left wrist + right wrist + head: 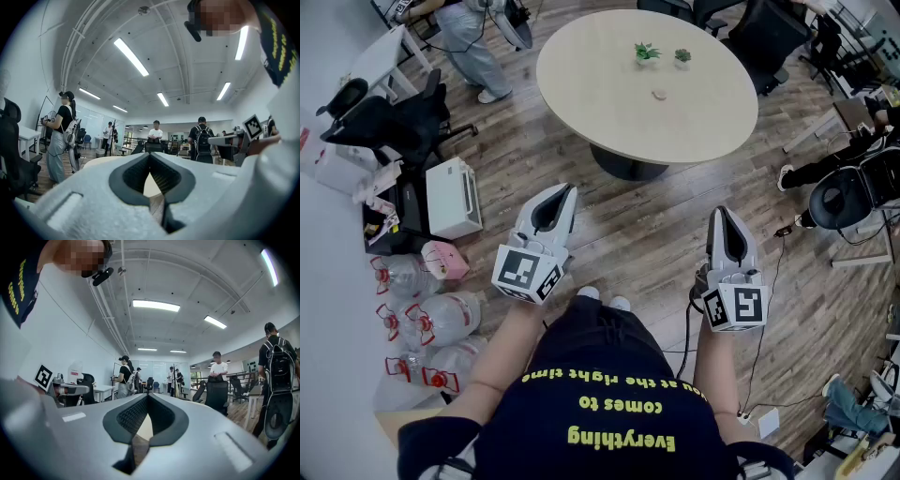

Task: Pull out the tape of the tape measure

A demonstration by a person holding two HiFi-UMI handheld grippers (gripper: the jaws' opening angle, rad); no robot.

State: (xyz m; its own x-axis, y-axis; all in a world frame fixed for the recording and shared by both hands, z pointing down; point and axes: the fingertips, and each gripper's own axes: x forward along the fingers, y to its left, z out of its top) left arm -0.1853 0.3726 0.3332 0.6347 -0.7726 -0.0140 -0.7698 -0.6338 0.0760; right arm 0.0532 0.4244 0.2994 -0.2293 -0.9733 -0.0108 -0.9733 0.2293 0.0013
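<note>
My left gripper (pixel 565 193) and right gripper (pixel 722 214) are both clenched on nothing. In each gripper view the dark ribbed pads meet at the tip, and only floor and a pale strip of table show through the hollow behind them. In the head view both are held level in front of the person's body, side by side and apart, aimed toward the round table (pixel 581 89).

The hands are mostly hidden from me. The marker cubes cover them from above, and only the forearms show below.

I cannot pick out a tape measure with any certainty. The nearest match is a small pale object (pixel 660 94) lying alone on the tabletop. It sits near the two small potted plants (pixel 646 52) and well apart from both grippers. It looks flat, rounded and slightly pinkish, but it is too small for me to make out a case or a tape.

Only the head view shows that object. It also shows the water bottles (pixel 422 319) and a white box (pixel 455 197) on the floor at the left. The gripper views look level across the room instead, showing ceiling lights and several standing people, including one with a backpack (pixel 203 140). There the table is just a pale edge beyond the jaws, its top out of sight.
</note>
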